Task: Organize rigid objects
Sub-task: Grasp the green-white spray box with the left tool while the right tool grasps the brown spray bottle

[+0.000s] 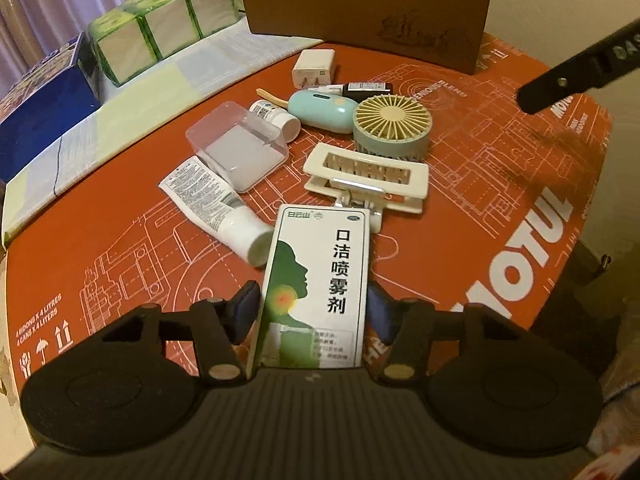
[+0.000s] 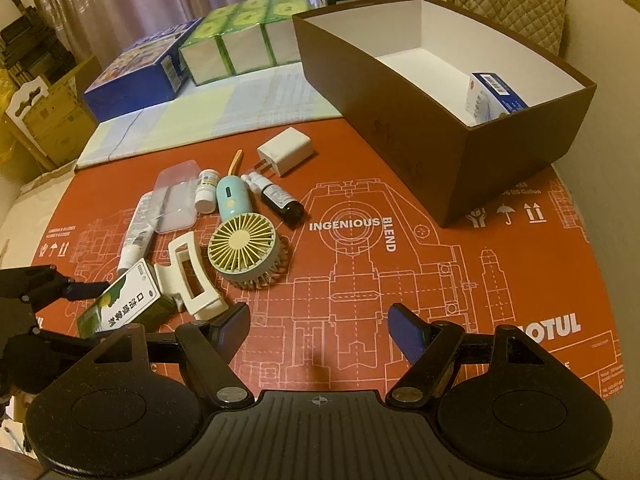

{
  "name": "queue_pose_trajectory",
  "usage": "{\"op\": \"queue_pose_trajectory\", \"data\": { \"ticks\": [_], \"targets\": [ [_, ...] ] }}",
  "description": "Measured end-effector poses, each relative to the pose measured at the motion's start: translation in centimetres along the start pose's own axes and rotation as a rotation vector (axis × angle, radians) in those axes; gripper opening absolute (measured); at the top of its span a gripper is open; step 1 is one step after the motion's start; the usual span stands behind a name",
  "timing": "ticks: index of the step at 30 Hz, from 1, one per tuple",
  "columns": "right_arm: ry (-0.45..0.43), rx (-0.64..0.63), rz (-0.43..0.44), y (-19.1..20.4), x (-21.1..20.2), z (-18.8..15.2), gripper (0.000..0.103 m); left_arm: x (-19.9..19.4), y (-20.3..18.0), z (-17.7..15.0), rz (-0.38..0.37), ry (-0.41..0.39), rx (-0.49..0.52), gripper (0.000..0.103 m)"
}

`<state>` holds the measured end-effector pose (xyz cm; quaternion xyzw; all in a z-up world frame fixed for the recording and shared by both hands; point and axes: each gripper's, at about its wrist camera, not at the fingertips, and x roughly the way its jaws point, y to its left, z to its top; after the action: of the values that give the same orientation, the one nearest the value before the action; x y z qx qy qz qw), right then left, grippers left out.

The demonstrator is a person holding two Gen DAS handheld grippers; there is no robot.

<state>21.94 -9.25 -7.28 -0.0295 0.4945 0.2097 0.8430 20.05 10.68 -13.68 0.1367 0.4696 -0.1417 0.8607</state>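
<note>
Left gripper (image 1: 312, 312) clamped on spray box (image 1: 316, 288), low on the red mat (image 1: 500, 168) beside hair clip (image 1: 366, 178). Right gripper (image 2: 318, 328) wide, empty. Could snag the clip lifting off, or slip out before reaching the brown box (image 2: 400, 128).

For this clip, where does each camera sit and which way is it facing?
Left wrist: rides the left gripper, angled down over the red mat toward the brown box; its own fingers flank the green-and-white carton, and the right gripper's finger crosses top right.
Right wrist: rides the right gripper, angled down across the mat into the open box; jaws open and empty, left gripper at lower left.
Shared: carton, cream hair clip, round fan, charger, box.
</note>
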Motion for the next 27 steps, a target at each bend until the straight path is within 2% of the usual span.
{"op": "queue_pose_trajectory", "data": {
  "ticks": [10,14,17,22,27],
  "targets": [
    [-0.004,-0.067,0.041,1.2,1.3,1.1,0.073,-4.1,0.8,-0.7,0.022,-0.081,-0.119,0.052],
    [-0.018,-0.118,0.059,1.7,2.0,1.9,0.073,-5.3,2.1,0.0,0.091,-0.104,-0.176,0.052],
    [-0.041,-0.175,0.073,2.0,2.9,2.9,0.073,-5.7,3.4,0.6,0.145,-0.114,-0.261,0.052],
    [-0.086,-0.265,0.098,2.2,4.4,4.9,0.072,-5.2,5.2,1.7,0.222,-0.083,-0.373,0.052],
    [-0.072,-0.333,0.139,2.1,6.8,6.8,0.05,-4.2,6.4,2.8,0.253,-0.056,-0.451,0.052]
  ]
}}
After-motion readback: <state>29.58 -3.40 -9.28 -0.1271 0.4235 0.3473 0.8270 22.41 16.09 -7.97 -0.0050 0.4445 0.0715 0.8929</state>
